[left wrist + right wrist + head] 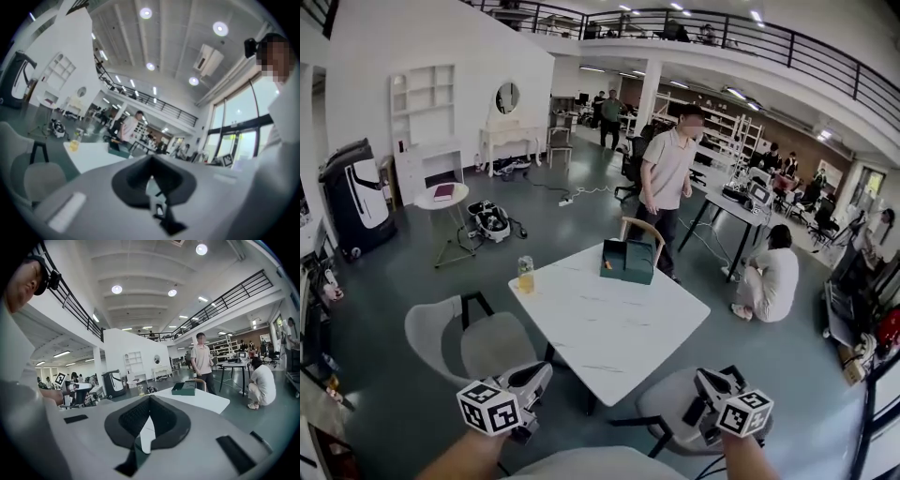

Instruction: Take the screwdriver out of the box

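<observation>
On the white square surface, the dark green rectangular box stands with nothing touching it, and a glass jar of yellow liquid sits off to the box's left. No screwdriver shows in any view, so it is presumably inside the box. The left claw and the right claw hang well short of the box, both pinched closed on nothing. The task looks barely begun: reaching the box, gripping the screwdriver and lifting it out all remain.
</observation>
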`<act>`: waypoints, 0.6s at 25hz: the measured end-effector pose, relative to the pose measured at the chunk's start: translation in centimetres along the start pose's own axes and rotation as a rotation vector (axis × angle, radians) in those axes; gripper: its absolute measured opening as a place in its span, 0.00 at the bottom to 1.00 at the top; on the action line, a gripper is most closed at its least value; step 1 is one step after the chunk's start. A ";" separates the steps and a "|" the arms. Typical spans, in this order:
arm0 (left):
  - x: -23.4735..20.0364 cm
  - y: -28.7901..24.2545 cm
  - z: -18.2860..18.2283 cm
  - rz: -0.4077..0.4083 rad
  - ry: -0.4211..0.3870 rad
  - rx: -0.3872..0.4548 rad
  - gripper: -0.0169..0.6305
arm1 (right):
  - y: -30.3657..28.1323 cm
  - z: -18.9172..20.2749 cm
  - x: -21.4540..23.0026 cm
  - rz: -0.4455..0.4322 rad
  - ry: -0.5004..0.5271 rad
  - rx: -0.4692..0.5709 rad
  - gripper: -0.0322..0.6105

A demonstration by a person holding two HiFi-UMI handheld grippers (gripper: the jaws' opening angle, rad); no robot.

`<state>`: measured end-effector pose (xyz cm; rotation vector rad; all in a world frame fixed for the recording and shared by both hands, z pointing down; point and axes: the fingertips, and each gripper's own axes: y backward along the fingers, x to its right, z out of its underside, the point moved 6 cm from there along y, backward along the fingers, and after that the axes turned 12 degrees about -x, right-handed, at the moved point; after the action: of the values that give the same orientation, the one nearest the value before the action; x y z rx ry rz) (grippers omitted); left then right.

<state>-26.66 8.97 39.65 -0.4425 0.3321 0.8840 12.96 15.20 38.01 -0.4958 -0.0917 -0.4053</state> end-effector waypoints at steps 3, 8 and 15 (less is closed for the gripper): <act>-3.4 -1.6 -2.6 0.023 -0.001 -0.012 0.03 | -3.2 -2.0 0.2 0.026 -0.016 -0.005 0.06; -9.1 -3.6 -5.0 0.046 0.011 -0.024 0.03 | -8.6 -3.8 0.6 0.056 -0.033 -0.021 0.06; -12.6 -5.9 -7.1 0.046 0.035 -0.042 0.03 | -12.4 -5.4 1.8 0.057 -0.044 -0.059 0.06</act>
<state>-30.11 -6.22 40.63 -0.4913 0.3573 0.9307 9.59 1.96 39.09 -0.5640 -0.1087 -0.3419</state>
